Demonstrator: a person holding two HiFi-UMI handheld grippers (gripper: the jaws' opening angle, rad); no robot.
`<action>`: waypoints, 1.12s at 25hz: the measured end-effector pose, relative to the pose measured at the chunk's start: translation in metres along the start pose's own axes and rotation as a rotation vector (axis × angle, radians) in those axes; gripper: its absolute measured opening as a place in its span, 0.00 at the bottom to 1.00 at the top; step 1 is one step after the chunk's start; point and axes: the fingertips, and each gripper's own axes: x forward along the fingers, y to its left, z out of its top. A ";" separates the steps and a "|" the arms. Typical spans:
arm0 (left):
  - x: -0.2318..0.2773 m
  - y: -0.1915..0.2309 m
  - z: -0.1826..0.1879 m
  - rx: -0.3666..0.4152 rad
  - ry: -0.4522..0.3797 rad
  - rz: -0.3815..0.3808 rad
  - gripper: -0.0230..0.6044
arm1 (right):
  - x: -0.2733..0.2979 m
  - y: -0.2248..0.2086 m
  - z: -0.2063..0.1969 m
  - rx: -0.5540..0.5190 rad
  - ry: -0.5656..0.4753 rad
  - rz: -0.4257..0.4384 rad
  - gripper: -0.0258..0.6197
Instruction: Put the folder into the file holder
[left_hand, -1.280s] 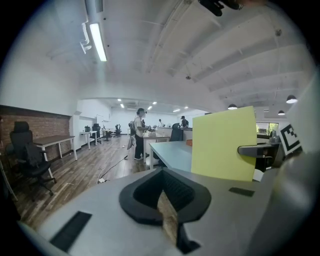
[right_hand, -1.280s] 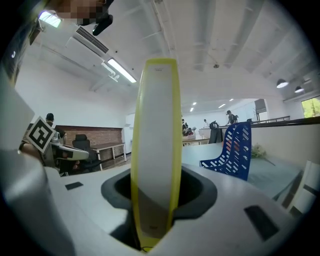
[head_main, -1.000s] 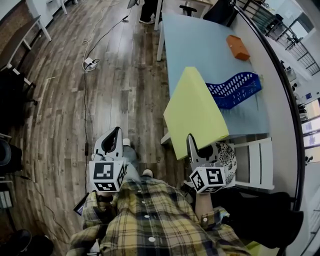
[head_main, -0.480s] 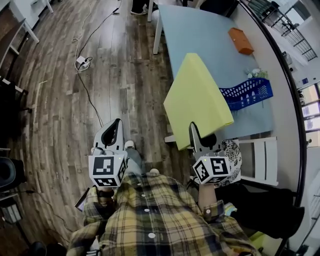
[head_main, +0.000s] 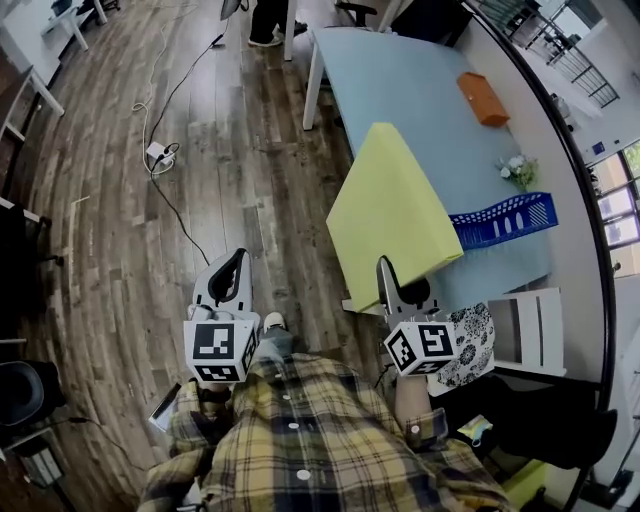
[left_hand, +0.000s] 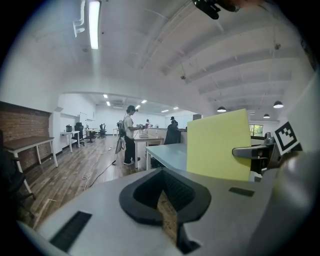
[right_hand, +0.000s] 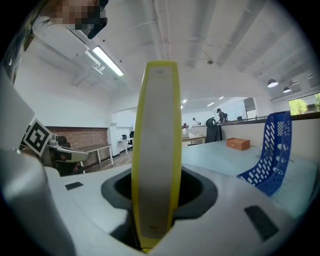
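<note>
Fingers of my right gripper (right_hand: 155, 212) are clamped on the near edge of the yellow folder (right_hand: 155, 150), spread just wide enough to take its thickness, and in the right gripper view the spine stands straight up between them. From the head view, the right gripper (head_main: 392, 285) has the folder (head_main: 390, 215) up in the air, its broad face slanting over the near left corner of the desk (head_main: 400, 90). Over on the left, my left gripper (head_main: 230, 280) hangs above the wooden floor (head_main: 150, 250) with nothing in it. In the left gripper view its fingers (left_hand: 167, 220) are together, only a sliver of floor showing through the slot. That same view catches the folder (left_hand: 218, 145) out to the right as a flat yellow sheet.

The blue file holder (head_main: 505, 218) lies on the desk to the right of the folder, and it has nothing in it. In the right gripper view the file holder (right_hand: 270, 160) sits well to the right of the spine, clear of it. An orange box (head_main: 482, 98) rests at the far right of the desk, and a small bunch of flowers (head_main: 517, 170) is just beyond the file holder. A person (left_hand: 130, 132) stands far off down the room.
</note>
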 end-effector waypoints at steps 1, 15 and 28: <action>0.004 0.006 0.002 0.006 -0.002 -0.005 0.02 | 0.007 0.002 0.000 0.001 -0.002 -0.006 0.31; 0.024 0.050 -0.007 0.006 0.032 -0.048 0.02 | 0.041 0.023 -0.007 0.014 0.022 -0.065 0.31; 0.150 0.023 0.022 0.065 0.046 -0.161 0.02 | 0.101 -0.061 0.040 0.127 -0.130 -0.161 0.31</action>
